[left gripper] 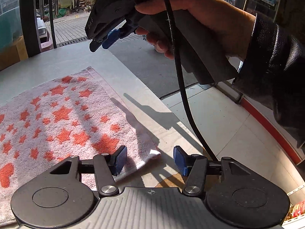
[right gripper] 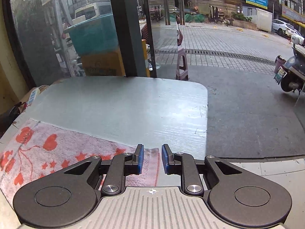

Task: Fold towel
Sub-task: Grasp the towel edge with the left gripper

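Both claws hang over the grey counter (right gripper: 118, 103), each near one corner of the towel (left gripper: 63, 114), and I judge this is to pinch two corners and lift one edge over for the fold. Left claw (left gripper: 150, 159) has its blue pads apart, with the near right corner of the towel lying between them, not yet pressed. Right claw (right gripper: 152, 159) has its pads close together with only a narrow gap; the towel's far corner and hem lie under this gap, and nothing is clamped. In the left view the person's hand (left gripper: 200, 24) carries the right claw above the counter, with a black cable (left gripper: 183, 87) hanging down.

The towel lies flat and open on the counter, near its right edge. It is pale pink terry cloth with orange-red stars and hearts, and a plain hem along the border.
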The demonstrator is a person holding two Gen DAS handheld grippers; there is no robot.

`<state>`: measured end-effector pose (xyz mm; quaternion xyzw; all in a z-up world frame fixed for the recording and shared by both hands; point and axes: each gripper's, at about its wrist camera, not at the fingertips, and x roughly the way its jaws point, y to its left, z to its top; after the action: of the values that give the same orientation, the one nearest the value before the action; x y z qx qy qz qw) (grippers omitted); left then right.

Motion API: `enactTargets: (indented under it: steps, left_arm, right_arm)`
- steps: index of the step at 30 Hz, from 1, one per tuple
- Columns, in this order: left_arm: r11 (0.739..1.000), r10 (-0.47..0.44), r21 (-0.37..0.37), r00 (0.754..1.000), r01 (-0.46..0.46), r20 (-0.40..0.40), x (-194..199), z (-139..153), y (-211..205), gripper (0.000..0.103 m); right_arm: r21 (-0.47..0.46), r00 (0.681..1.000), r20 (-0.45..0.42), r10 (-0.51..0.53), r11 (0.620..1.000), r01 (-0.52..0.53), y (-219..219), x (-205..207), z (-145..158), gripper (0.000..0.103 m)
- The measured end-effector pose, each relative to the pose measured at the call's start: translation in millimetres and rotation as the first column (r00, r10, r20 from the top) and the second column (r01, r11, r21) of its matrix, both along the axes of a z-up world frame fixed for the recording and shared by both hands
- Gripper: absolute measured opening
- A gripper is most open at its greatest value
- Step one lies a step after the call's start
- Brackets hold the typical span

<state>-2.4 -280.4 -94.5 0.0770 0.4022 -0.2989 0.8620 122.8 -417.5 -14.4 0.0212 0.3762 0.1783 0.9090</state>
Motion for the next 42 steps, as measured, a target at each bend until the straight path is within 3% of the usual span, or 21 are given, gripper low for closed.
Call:
enactTargets:
  steps: [5, 10, 16, 23, 31, 34, 37, 42]
  left_arm:
    - [1.000, -0.003, 0.020, 1.000, 0.003, 0.013, 2.6, -2.7, -3.4, 0.025]
    - [1.000, 0.003, 0.001, 1.000, -0.003, -0.005, 2.2, -0.1, 2.7, 0.014]
    - [1.000, -0.002, -0.008, 1.000, 0.002, -0.017, 0.0, 1.2, 4.6, 0.013]
    - [1.000, 0.000, -0.024, 0.999, -0.001, -0.034, 5.0, 0.2, 7.2, 0.013]
    - [1.000, -0.011, -0.021, 1.000, 0.010, -0.026, 4.5, 0.0, 6.7, 0.013]
    - [1.000, -0.008, -0.023, 1.000, 0.008, -0.029, 4.9, 0.4, 6.7, 0.013]
    - [1.000, -0.003, -0.026, 0.999, 0.002, -0.034, 0.5, 3.1, 6.1, 0.013]
    - [1.000, 0.009, -0.030, 0.999, -0.010, -0.032, -2.3, 7.5, 9.4, 0.011]
  right_arm:
    - [0.025, 0.999, -0.047, -0.004, 1.000, 0.005, -10.2, 16.0, -5.7, 0.022]
    - [0.034, 0.997, -0.071, -0.023, 0.999, 0.026, -15.0, 27.3, -9.4, 0.022]
    - [0.135, 0.989, -0.151, 0.009, 0.991, 0.012, -25.7, 45.4, -15.4, 0.022]
    - [0.083, 0.976, -0.216, 0.007, 0.996, 0.011, -7.7, 62.4, -25.4, 0.022]
    - [0.064, 0.979, -0.201, 0.033, 0.998, -0.020, 5.0, 61.9, -39.1, 0.021]
    - [0.004, 0.983, -0.178, 0.045, 0.999, -0.045, 13.6, 58.5, -38.9, 0.020]
    - [-0.052, 0.986, -0.158, 0.047, 0.997, -0.056, 21.7, 56.8, -39.5, 0.014]
    - [-0.034, 0.987, -0.150, 0.051, 0.998, -0.057, 18.7, 53.7, -38.5, 0.005]
